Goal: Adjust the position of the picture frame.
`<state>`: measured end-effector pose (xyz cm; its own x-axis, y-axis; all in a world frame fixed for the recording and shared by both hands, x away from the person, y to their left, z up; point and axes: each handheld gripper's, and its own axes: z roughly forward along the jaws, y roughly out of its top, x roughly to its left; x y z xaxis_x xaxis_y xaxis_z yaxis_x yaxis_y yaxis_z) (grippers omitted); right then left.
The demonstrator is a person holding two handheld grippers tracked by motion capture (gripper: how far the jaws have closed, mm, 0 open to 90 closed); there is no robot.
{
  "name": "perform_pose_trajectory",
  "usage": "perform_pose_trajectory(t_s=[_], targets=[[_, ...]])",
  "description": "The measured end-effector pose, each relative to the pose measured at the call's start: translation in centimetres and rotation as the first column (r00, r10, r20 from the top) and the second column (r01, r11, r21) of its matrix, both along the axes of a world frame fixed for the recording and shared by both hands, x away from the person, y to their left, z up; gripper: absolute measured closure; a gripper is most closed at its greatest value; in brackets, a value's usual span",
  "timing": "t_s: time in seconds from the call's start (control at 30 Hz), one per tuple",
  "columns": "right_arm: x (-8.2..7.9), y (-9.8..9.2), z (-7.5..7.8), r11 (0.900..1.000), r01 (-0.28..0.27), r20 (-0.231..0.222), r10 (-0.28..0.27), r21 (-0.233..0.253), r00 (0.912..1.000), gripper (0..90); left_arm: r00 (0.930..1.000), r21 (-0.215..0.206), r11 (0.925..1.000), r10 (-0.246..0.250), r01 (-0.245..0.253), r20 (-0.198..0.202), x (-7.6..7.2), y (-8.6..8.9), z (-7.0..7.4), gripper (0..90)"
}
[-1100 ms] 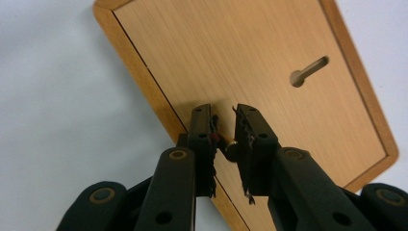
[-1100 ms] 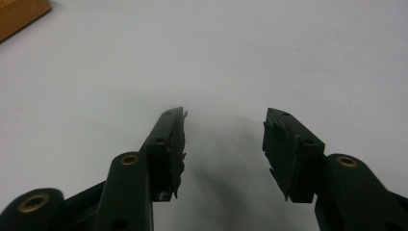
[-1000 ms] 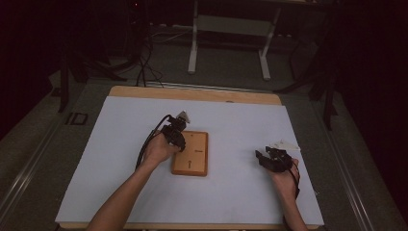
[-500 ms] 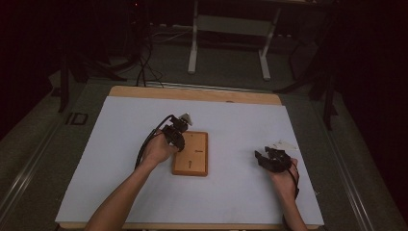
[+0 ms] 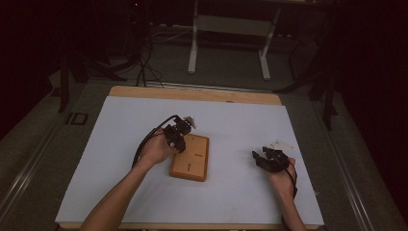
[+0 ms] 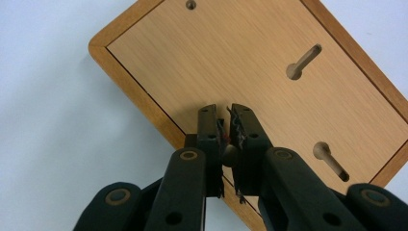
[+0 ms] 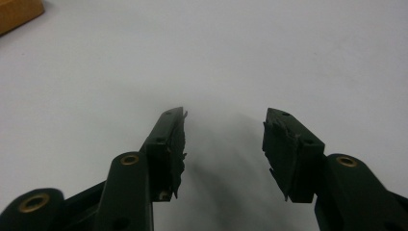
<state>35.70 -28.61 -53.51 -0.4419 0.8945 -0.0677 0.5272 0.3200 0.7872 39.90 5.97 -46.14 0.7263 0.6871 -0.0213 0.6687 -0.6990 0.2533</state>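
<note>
**Left tongs nearly closed over the wooden board, right tongs spread wide**

A pale sheet covers the table (image 5: pixel 120 159), whose wooden edge shows along the far side. Beyond it the room is dark, with a grey floor, a white metal stand (image 5: pixel 228 41) and loose cables (image 5: pixel 144 62).

The wooden board (image 5: pixel 190 157) lies flat near the middle of the sheet, its back up, with two keyhole slots (image 6: pixel 302 61) cut into it. The left gripper (image 5: pixel 176 136) sits at the board's far left corner, forearm reaching in from the near edge. Its jaws stand almost together over the board's border, holding nothing visible. The right gripper (image 5: pixel 263 159) rests well right of the board, low over bare sheet, jaws wide apart and empty.
</note>
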Motion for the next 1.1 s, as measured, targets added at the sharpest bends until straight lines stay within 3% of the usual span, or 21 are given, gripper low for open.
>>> perform_pose_trajectory(t_s=[0.23,0.37,0.53,0.67,0.77,0.87,0.9,1.1], targets=[[0.0,0.7,0.0,1.000,-0.024,0.001,0.024,-0.004,0.9997,49.1,0.9954,0.003,0.9954,-0.095,0.095,0.013,-1.2,-1.2,0.7,84.3],[-0.1,1.4,0.1,0.999,-0.043,0.001,0.043,-0.005,0.9991,49.0,0.9925,-0.004,0.9926,-0.121,0.121,0.019,-1.5,-1.8,1.3,84.3],[0.0,2.2,0.1,0.998,-0.065,0.002,0.065,-0.008,0.9979,48.9,0.9829,-0.033,0.9826,-0.182,0.183,0.031,-2.1,-3.0,2.2,84.3],[-0.1,2.6,0.3,0.996,-0.085,-0.003,0.085,0.012,0.9963,49.8,0.9764,-0.026,0.9764,-0.214,0.215,0.030,-2.5,-3.8,2.4,84.3],[0.0,2.8,0.7,0.992,-0.121,-0.007,0.121,0.047,0.9926,61.6,0.9717,-0.037,0.9711,-0.235,0.236,0.026,-2.8,-4.2,2.4,84.3],[-0.2,3.3,1.2,0.978,-0.183,-0.016,0.186,0.101,0.9824,83.7,0.9679,-0.042,0.9671,-0.250,0.251,0.029,-3.0,-4.5,2.4,84.3],[-0.2,3.4,1.4,0.974,-0.198,-0.017,0.201,0.113,0.9794,87.0,0.9675,-0.044,0.9668,-0.251,0.252,0.034,-3.0,-4.7,2.4,84.3],[1.3,5.5,2.0,0.955,-0.270,-0.044,0.277,0.121,0.9600,89.6,0.9619,-0.042,0.9612,-0.271,0.273,0.034,-3.2,-5.3,2.3,84.3]])
